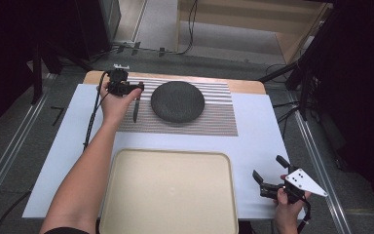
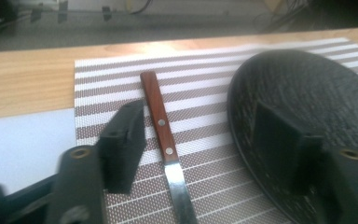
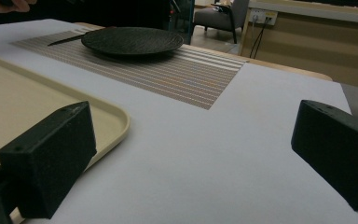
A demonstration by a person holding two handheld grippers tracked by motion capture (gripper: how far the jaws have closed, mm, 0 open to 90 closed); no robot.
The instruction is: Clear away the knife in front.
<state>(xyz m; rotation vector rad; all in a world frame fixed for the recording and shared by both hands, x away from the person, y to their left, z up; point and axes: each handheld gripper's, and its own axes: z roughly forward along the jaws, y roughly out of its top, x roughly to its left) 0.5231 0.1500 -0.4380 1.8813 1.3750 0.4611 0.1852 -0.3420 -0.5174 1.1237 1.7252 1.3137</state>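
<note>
- Black left gripper [image 2: 200,154] hangs spread wide, gripping nothing.
- Wood-handled knife [image 2: 164,140] lies between its jaws on the striped placemat [image 2: 196,100].
- Dark plate [image 2: 307,98] sits just beside, at one jaw.
- Right gripper [image 1: 268,180] is released too, beside the beige tray [image 1: 168,192].

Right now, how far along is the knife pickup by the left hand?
Early. The knife lies flat on the striped mat beside the plate, not gripped. In hand: the left tongs hang open, straddling its handle. The right tongs are open over the white sheet near the tray, which holds nothing. Closing and lifting are left.
</note>
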